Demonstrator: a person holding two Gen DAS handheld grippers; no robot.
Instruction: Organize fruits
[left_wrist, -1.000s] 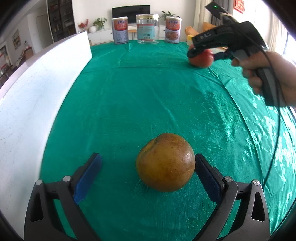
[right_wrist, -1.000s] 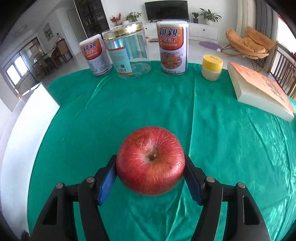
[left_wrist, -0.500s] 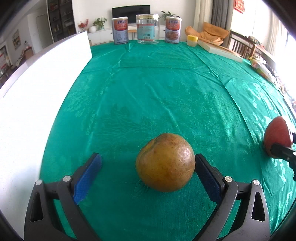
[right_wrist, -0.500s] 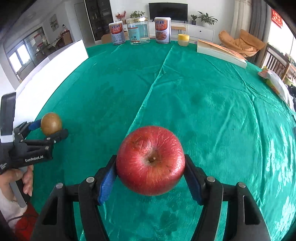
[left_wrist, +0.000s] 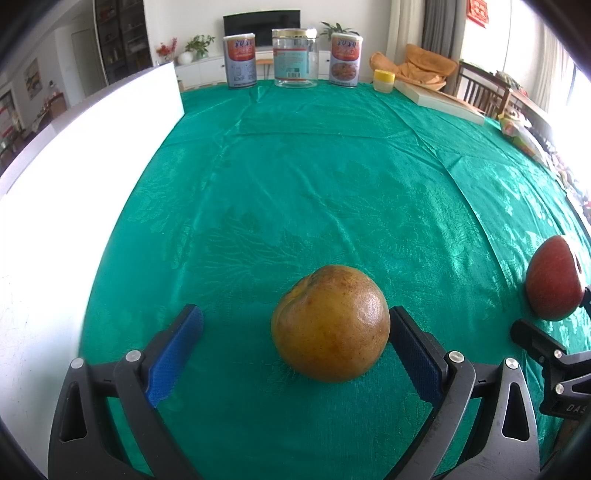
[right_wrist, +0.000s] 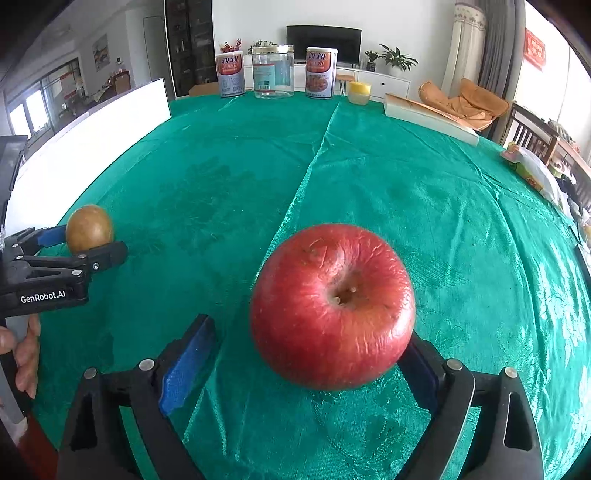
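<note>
The red apple (right_wrist: 332, 306) sits on the green tablecloth (right_wrist: 369, 177) near the table's front edge, between the opening jaws of the right gripper (right_wrist: 306, 354); the left pad is clear of it. To its left, the brownish-yellow fruit (left_wrist: 330, 323) rests on the cloth inside the left gripper (left_wrist: 295, 339), whose jaws stand open, the right pad just beside the fruit.

Green-clothed table (left_wrist: 332, 166), apple (right_wrist: 332, 306), pear (left_wrist: 330, 323)
</note>
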